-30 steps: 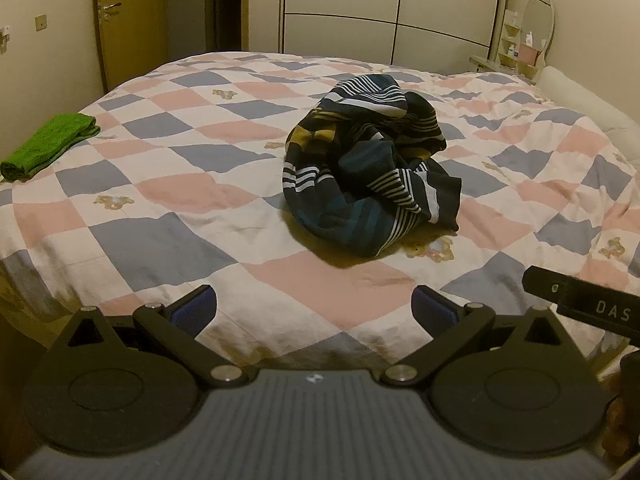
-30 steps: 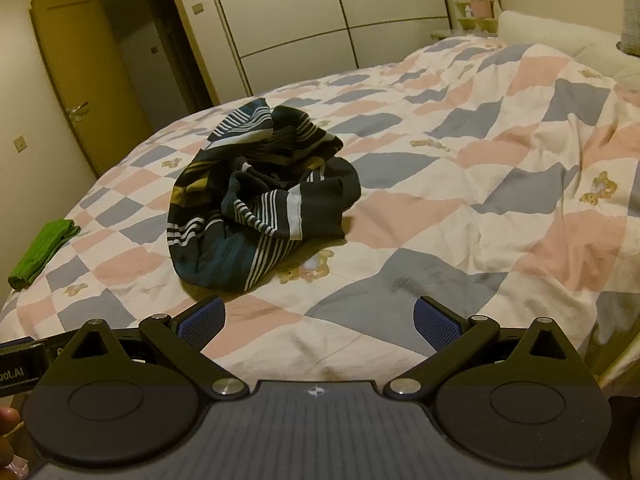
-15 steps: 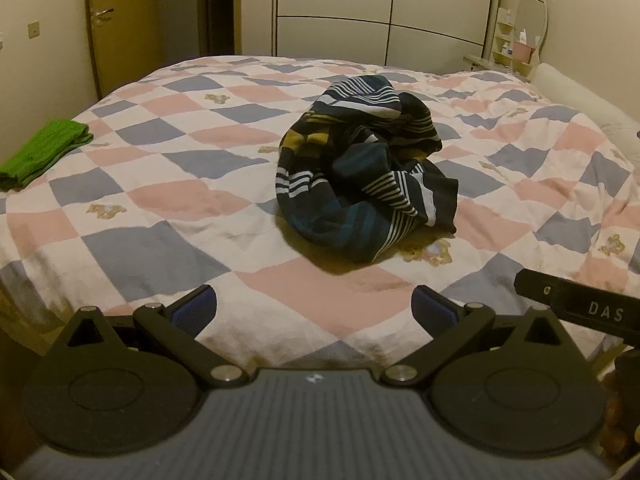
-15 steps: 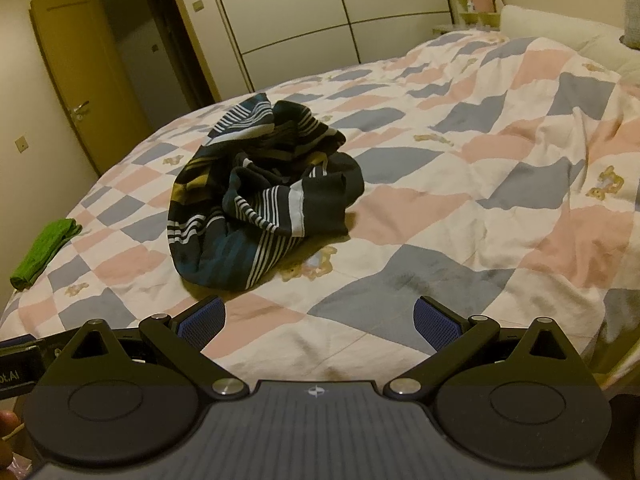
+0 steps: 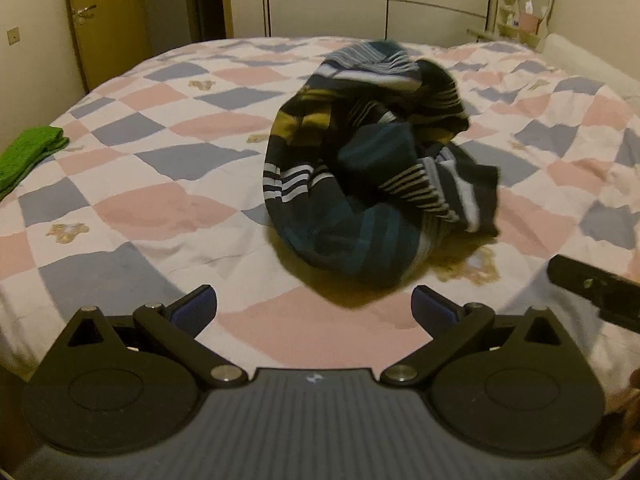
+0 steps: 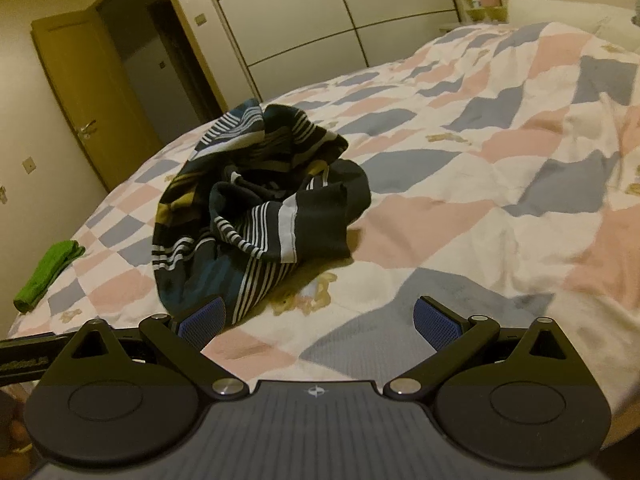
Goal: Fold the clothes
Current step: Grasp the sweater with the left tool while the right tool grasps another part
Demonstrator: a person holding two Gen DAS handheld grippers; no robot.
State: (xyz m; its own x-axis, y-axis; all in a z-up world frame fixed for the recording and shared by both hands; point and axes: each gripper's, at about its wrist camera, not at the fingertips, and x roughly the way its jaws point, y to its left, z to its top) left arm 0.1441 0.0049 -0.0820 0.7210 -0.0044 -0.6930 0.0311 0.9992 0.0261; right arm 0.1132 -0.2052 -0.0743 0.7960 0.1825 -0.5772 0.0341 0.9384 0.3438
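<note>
A crumpled dark striped garment (image 5: pixel 372 168) with teal, yellow and white bands lies in a heap on the checked quilt (image 5: pixel 160 208). My left gripper (image 5: pixel 314 308) is open just short of the heap's near edge, nothing between its blue pads. In the right wrist view the same garment (image 6: pixel 256 216) sits ahead and to the left. My right gripper (image 6: pixel 320 318) is open too, its left pad (image 6: pixel 202 318) close to the garment's lower edge. The right gripper's black body (image 5: pixel 592 288) shows at the right edge of the left wrist view.
A folded green cloth (image 5: pixel 28 152) lies at the bed's left edge, seen also as the green cloth (image 6: pixel 48 272) in the right wrist view. Wardrobe doors (image 5: pixel 380 0) and a wooden door (image 5: pixel 100 24) stand behind the bed. A pillow (image 6: pixel 568 16) lies at the far right.
Both grippers have moved closer to the garment, which now looks larger and nearer the fingertips. The garment itself has not moved. Both grippers stay open.
</note>
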